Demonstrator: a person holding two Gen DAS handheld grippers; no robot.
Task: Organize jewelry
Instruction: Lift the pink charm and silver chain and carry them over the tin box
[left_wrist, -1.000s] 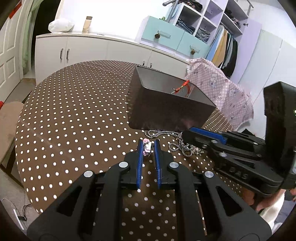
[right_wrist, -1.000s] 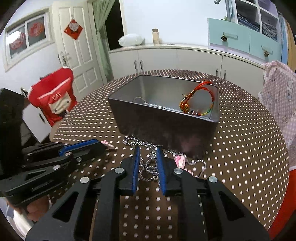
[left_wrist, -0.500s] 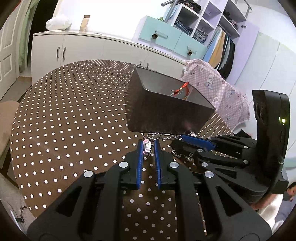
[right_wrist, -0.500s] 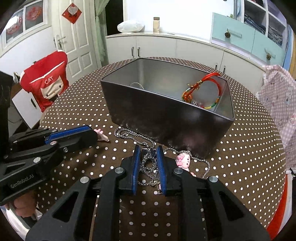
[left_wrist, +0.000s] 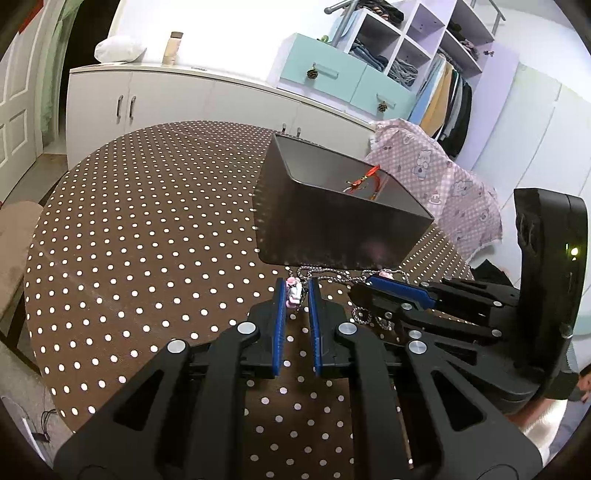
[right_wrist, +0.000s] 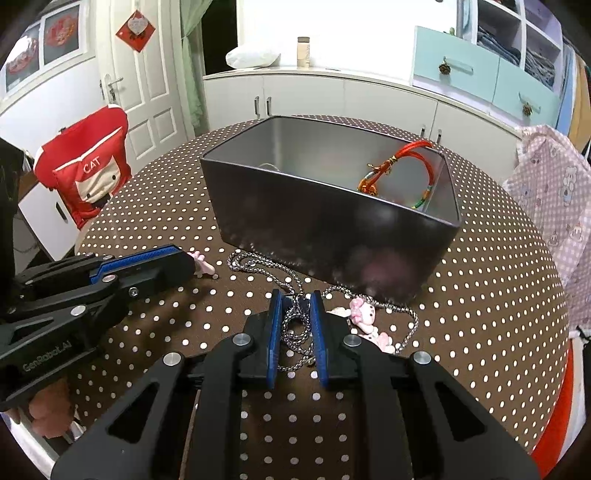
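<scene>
A dark metal box (right_wrist: 325, 221) stands on the dotted table (right_wrist: 498, 295) with a red cord bracelet (right_wrist: 406, 162) inside. In front of it lies a silver chain necklace (right_wrist: 258, 266) with a pink charm (right_wrist: 364, 317). My right gripper (right_wrist: 295, 306) sits low over the bunched chain, its jaws closing with chain links pinched between the blue pads. To its left, my left gripper (right_wrist: 188, 262) is shut on a second small pink charm (left_wrist: 293, 293) just above the cloth. In the left wrist view the right gripper (left_wrist: 360, 291) reaches in from the right, below the box (left_wrist: 332, 225).
White cabinets (left_wrist: 184, 99) run behind the round table (left_wrist: 147, 221). A chair with a red cover (right_wrist: 85, 173) stands at the left, and a pink checked cloth (left_wrist: 436, 177) hangs at the right. Open dotted tabletop lies left of the box.
My right gripper has come down and forward over the chain, and its pads have drawn in around the links. The left gripper has kept still with the pink charm in it.
</scene>
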